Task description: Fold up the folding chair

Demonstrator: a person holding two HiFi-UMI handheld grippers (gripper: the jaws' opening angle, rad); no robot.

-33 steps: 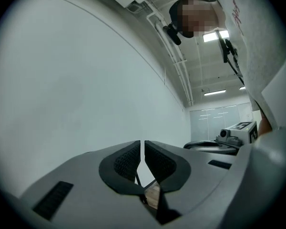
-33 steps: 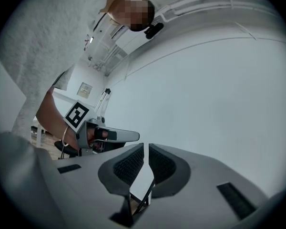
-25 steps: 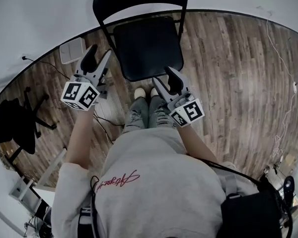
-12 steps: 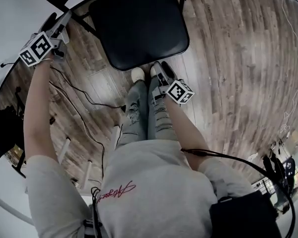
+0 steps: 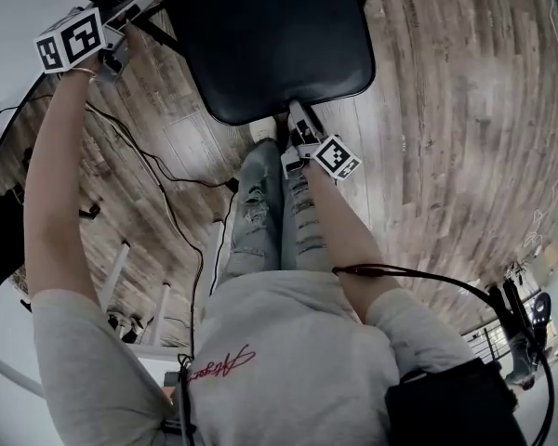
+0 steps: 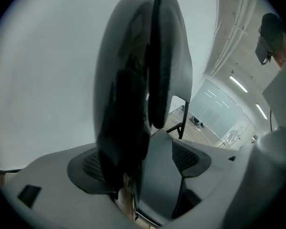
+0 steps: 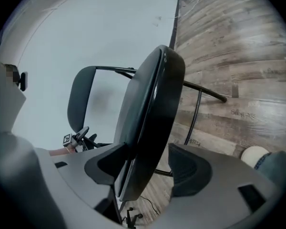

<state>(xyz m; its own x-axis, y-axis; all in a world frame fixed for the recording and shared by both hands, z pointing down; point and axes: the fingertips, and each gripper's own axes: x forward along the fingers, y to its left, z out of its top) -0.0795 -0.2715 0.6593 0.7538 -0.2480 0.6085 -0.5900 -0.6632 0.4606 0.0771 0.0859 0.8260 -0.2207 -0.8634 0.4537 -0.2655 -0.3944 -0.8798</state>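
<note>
Head view: at the upper left, the left gripper (image 5: 130, 6) reaches out on a straight arm to the top of the folding chair (image 5: 270, 45), its marker cube nearest the camera and its tips at the black backrest. The left gripper view shows the left gripper (image 6: 140, 161) with jaws spread wide and the backrest (image 6: 148, 56) standing edge-on between them. The dark padding lies close over the left pad; whether it touches cannot be told. The chair stands unfolded on the wooden floor (image 5: 446, 110), its seat just ahead of the person's legs (image 5: 270, 221), with cables (image 5: 158, 179) trailing across the boards to the left.

To the right, the right gripper (image 5: 300, 124) points at the front edge of the seat. In the right gripper view, the right gripper (image 7: 150, 168) also stands wide, and the seat (image 7: 152, 113) runs edge-on between the jaws, nearer the left pad and with a clear gap before the right one.

A second ago both grippers were held up in front of the chair, to either side of the seat's front and with nothing between their jaws. Since then the left one has swung out to the backrest and the right one has come down onto the seat's front edge. Both pairs of jaws have just been opening.
</note>
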